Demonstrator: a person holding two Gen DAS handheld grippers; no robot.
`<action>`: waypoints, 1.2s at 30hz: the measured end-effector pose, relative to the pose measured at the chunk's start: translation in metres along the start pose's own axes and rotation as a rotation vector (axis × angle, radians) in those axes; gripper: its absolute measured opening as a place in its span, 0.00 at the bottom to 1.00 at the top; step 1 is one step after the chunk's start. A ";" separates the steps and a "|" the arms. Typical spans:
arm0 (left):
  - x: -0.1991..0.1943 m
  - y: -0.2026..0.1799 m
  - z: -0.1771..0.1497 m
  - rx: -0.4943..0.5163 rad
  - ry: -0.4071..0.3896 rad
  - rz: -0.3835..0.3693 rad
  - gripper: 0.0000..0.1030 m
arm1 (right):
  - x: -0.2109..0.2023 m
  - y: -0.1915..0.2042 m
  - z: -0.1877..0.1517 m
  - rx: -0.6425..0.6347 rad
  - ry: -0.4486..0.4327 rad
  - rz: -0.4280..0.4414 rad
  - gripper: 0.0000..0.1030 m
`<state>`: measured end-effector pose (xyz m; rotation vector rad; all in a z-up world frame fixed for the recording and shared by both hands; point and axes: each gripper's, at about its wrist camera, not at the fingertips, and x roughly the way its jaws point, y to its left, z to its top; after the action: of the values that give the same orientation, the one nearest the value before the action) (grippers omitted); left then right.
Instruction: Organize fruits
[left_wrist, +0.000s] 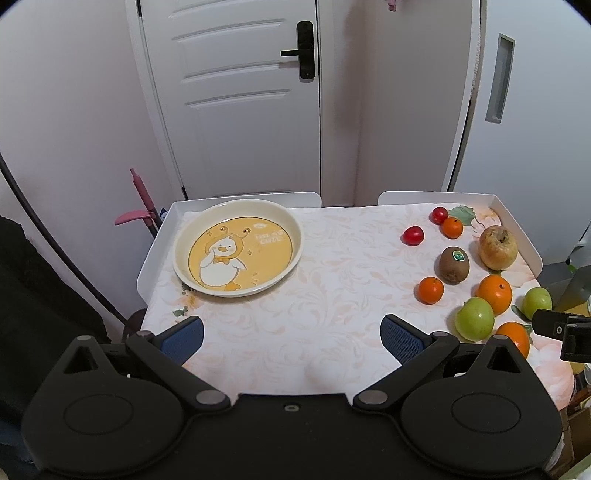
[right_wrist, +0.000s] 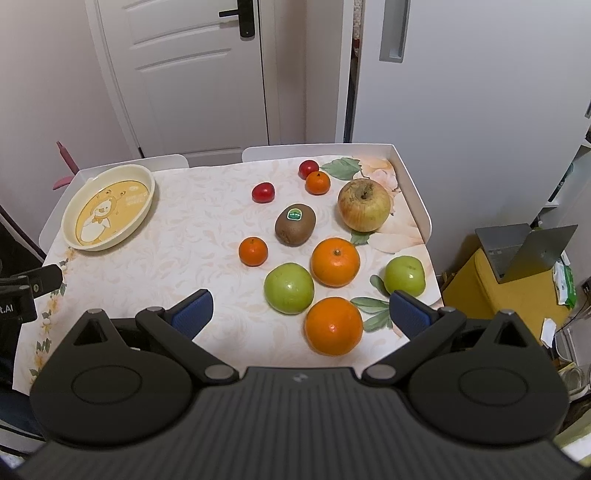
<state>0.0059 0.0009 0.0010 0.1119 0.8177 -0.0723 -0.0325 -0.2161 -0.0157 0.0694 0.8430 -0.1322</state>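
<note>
A cream plate (left_wrist: 295, 236) (right_wrist: 147, 181) with a yellow duck picture sits empty at the table's far left. Fruit lies loose on the right: a kiwi (right_wrist: 294, 224) (left_wrist: 454, 264), a yellowish apple (right_wrist: 364, 205) (left_wrist: 498, 247), two green apples (right_wrist: 289, 288) (right_wrist: 404, 276), two large oranges (right_wrist: 335, 261) (right_wrist: 333, 325), small tangerines (right_wrist: 253, 251) (right_wrist: 317, 182) and two red tomatoes (right_wrist: 263, 192) (right_wrist: 308, 168). My left gripper (left_wrist: 291, 338) is open over bare cloth near the front edge. My right gripper (right_wrist: 301, 312) is open, hovering just before the nearest orange and green apple.
The table (right_wrist: 192, 229) wears a floral cloth with white raised guards along its sides and back. A white door and wall stand behind. A yellow bin (right_wrist: 491, 291) and clutter are on the floor at the right. A pink-handled tool (left_wrist: 142, 206) leans left of the table.
</note>
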 end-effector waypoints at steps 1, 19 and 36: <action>0.000 0.000 0.000 -0.001 0.000 0.000 1.00 | 0.000 0.000 0.000 0.000 0.000 0.000 1.00; -0.001 0.000 0.000 0.005 -0.005 -0.007 1.00 | -0.002 0.004 0.001 -0.001 0.003 -0.006 1.00; -0.002 -0.003 0.000 0.003 -0.013 -0.011 1.00 | -0.004 0.000 0.001 0.008 0.005 -0.013 1.00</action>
<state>0.0047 -0.0017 0.0023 0.1093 0.8053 -0.0844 -0.0346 -0.2160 -0.0122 0.0723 0.8479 -0.1476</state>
